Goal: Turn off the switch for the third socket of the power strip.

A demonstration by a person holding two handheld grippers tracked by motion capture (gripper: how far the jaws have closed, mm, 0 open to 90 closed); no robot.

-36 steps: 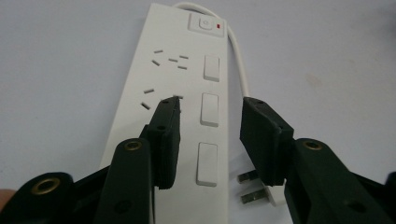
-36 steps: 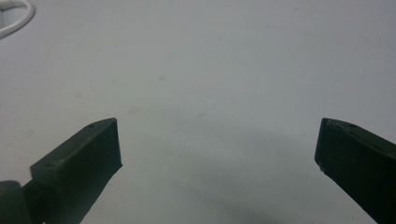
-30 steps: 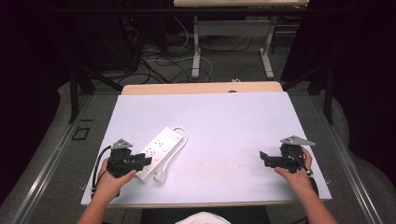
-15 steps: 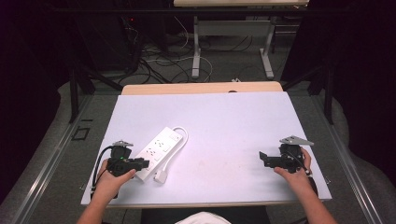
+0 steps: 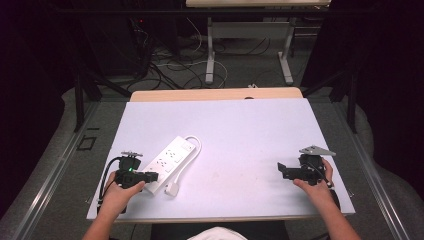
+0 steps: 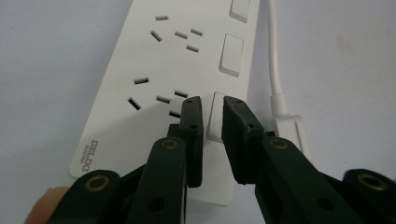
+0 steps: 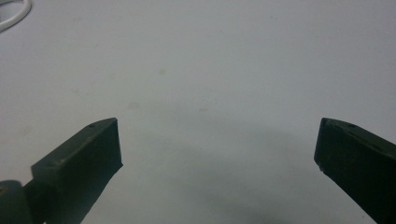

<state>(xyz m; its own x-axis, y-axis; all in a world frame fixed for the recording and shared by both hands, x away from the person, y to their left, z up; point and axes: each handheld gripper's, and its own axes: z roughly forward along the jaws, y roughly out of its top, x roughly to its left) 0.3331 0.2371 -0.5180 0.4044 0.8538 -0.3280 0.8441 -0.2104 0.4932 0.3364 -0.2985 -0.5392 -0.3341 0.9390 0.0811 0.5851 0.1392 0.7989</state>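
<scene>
Grippers at a white power strip (image 5: pixel 169 163) on the table (image 5: pixel 250 130).

Within the last second the left gripper (image 6: pixel 212 109) has slid along the strip's near end; its jaws, nearly closed with a narrow gap, hover over 1 rocker switch (image 6: pixel 215 122), gripping nothing. Probably a switch press is coming. The right gripper (image 5: pixel 283 169) waits wide open, well apart.
</scene>
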